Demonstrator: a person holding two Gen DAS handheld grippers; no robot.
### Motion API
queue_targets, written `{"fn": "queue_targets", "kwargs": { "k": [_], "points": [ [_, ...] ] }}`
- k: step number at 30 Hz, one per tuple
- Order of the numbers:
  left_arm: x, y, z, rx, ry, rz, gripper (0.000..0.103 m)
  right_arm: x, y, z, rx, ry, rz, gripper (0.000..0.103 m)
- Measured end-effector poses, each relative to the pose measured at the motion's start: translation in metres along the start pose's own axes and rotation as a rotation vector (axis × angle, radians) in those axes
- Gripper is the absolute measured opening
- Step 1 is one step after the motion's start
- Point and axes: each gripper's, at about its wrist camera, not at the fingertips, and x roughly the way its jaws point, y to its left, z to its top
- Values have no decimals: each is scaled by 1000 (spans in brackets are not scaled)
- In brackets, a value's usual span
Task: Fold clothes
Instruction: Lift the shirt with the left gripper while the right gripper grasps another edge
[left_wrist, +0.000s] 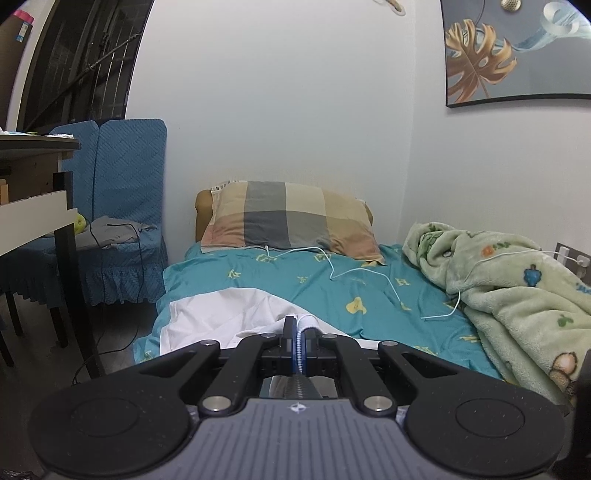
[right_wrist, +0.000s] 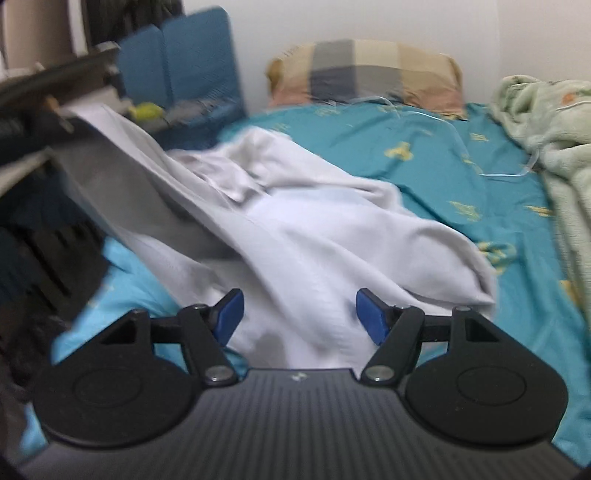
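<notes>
Left jaws clenched on white garment, right jaws spread, tilted down above it

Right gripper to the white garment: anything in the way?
Nothing visible. The right gripper is open with only the white garment between and ahead of its pads, on the teal sheet. The left gripper is shut on a fold of that garment. The charging cable lies farther up the bed.

White garment, plain and pretty rumpled, spread over the near part of the teal bed sheet. One edge pulled up taut toward the upper left, off the bed. Rest slumped in loose folds, bunched thick along the right side.
</notes>
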Motion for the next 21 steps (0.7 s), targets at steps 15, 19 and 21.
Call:
{"fn": "queue_targets", "kwargs": {
  "k": [15, 19, 21],
  "points": [
    [30, -13, -36, 88, 216, 52, 3, -12, -67, -2, 342, 26, -173, 28],
    [40, -15, -57, 112, 324, 81, 4, -18, -63, 4, 324, -19, -136, 15],
    [43, -15, -64, 109, 367, 92, 8, -22, -62, 7, 323, -41, -122, 12]
  ]
}}
